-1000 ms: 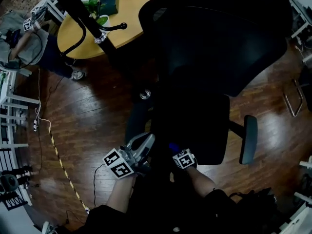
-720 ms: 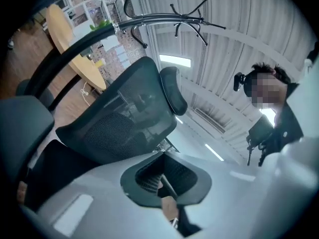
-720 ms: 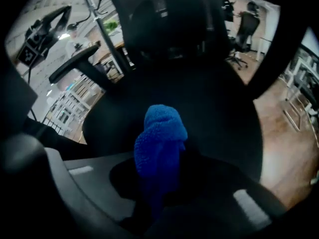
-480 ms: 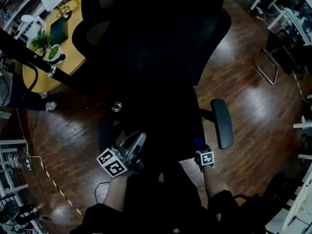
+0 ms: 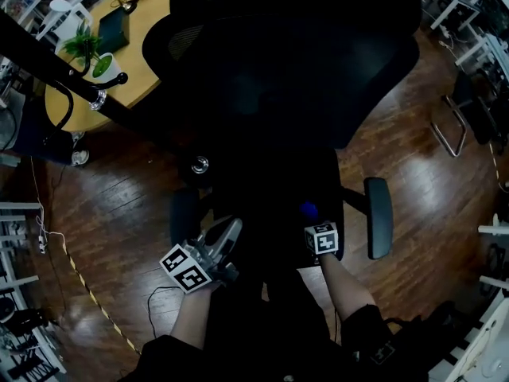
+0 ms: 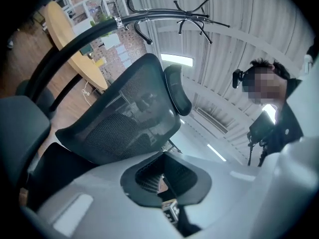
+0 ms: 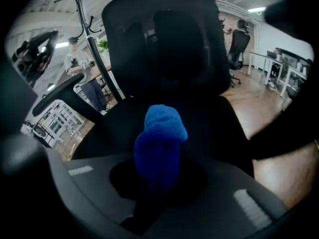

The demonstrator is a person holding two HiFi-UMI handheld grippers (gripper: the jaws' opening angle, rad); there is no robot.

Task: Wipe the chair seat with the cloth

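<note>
The right gripper (image 5: 316, 226) has its jaws closed on the blue cloth (image 5: 308, 210). In the right gripper view the cloth stands up out of the jaws as a thick roll, so a good wad sticks out in front to meet the surface. It is held over the near right part of the chair seat (image 5: 270, 185), left of the right armrest (image 5: 378, 217), and points toward the backrest (image 7: 164, 39). I cannot tell if the cloth touches the seat, bc the seat is v. dark. I judge this is the start of a stroke, going from the near edge to the far one.

The left gripper (image 5: 229, 234) is at the near left corner of the seat, beside the left armrest (image 5: 184, 217). Its jaws are together w/ nothing between them. It is tilted up: its view looks at the backrest mesh and the ceiling, not at the seat. Probably it is only kept out of the way, or ready to steady the chair, which may swivel when pushed.

Far left is a round wooden table (image 5: 135, 54) w/ a plant (image 5: 89, 48), well apart from the chair.
</note>
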